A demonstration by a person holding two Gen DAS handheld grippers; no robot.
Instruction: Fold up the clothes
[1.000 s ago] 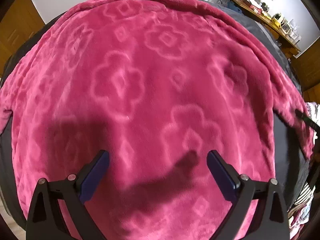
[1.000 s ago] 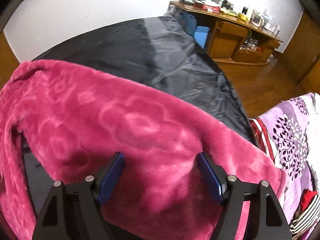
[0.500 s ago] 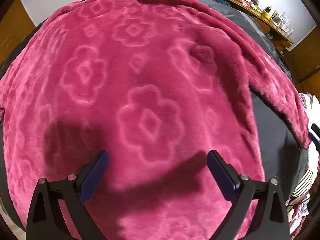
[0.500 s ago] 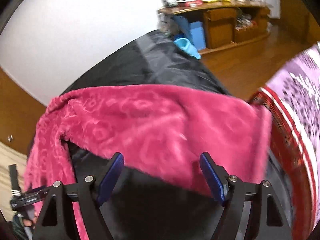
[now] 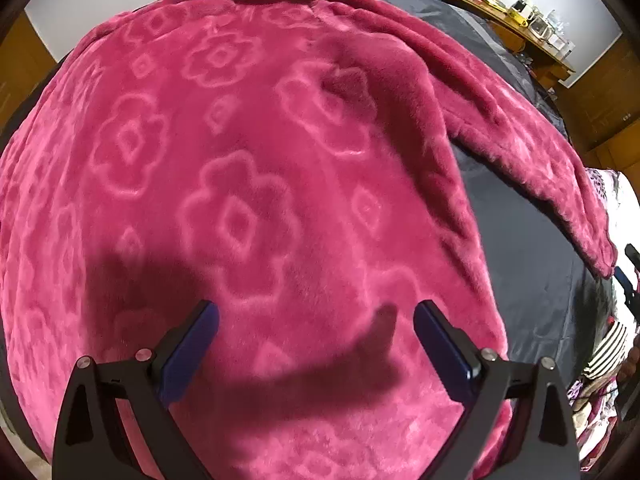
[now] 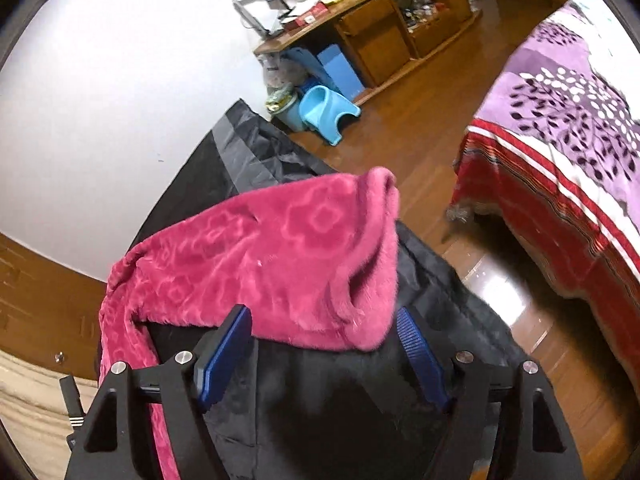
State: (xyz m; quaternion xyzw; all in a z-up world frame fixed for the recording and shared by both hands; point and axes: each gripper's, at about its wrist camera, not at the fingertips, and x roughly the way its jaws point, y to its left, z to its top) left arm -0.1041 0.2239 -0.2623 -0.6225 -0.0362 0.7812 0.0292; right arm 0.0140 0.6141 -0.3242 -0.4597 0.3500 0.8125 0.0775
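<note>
Left wrist camera shows me a big pink fleece garment (image 5: 256, 184) with flower shapes pressed into it. It lies spread over a dark sheet (image 5: 520, 248) and fills most of the view. My left gripper (image 5: 316, 316) hangs over the pink fleece with its jaws wide apart and nothing between them. Its shadow falls on the fleece. On the right side a long pink part, maybe a sleeve (image 5: 532, 160), reaches out across the dark sheet.

From the right wrist camera I see my right gripper (image 6: 324, 320) with its jaws wide too. The end of the pink garment (image 6: 288, 256) sits right in front of the blue pads (image 6: 224, 352), and its lower edge hangs between the tips. I cannot tell if the pads touch it. They are not closed on it. The dark sheet (image 6: 360, 408) lies under it. Farther off I see a wooden floor (image 6: 424, 132), a bed with a purple cover (image 6: 560, 120), a blue plastic stool (image 6: 326, 110) and a wooden desk (image 6: 372, 28).
</note>
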